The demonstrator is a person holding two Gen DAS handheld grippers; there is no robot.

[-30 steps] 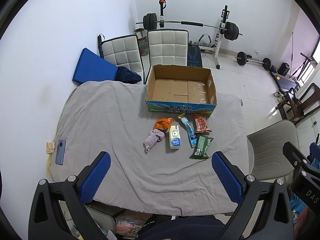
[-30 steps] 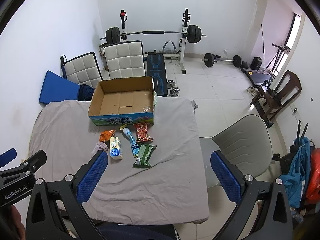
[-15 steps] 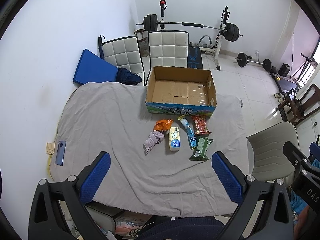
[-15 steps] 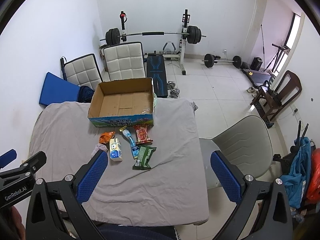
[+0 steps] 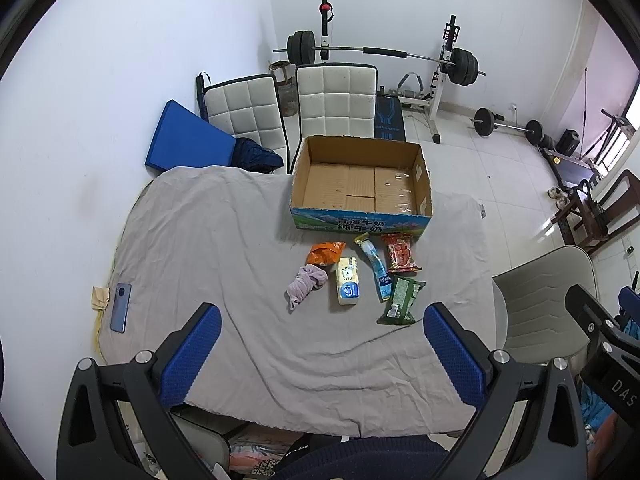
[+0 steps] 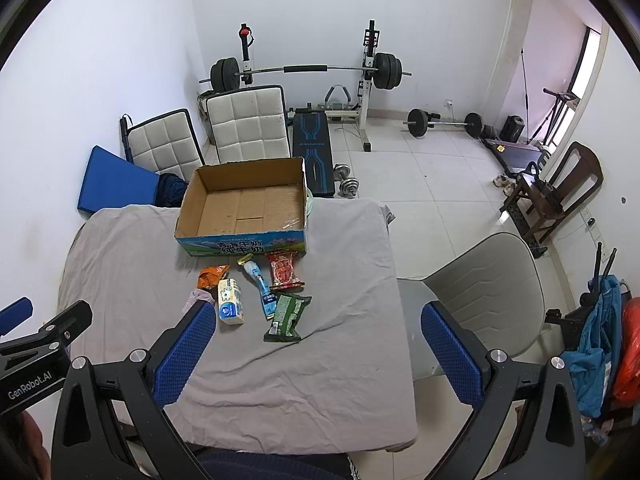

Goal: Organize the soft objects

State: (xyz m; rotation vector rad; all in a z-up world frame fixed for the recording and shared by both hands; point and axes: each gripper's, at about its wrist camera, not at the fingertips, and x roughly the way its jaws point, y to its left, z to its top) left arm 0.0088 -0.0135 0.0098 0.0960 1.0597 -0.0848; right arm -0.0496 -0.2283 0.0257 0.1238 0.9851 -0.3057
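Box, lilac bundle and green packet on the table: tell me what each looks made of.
Box: corrugated cardboard, matte brown inside, printed outside.
Lilac bundle: soft cloth, probably knit; it lies crumpled in folds.
Green packet: likely plastic film, slightly glossy and creased.

Both views are bright and evenly lit by daylight that enters from a window (image 6: 582, 68) at the far right, which blows out to white. Glare pools on the floor tiles (image 5: 548, 228) below it. Shadows are soft and faint. Focus is sharp throughout (no motion blur), but fisheye distortion bends the walls, and black vignetting fills the corners.
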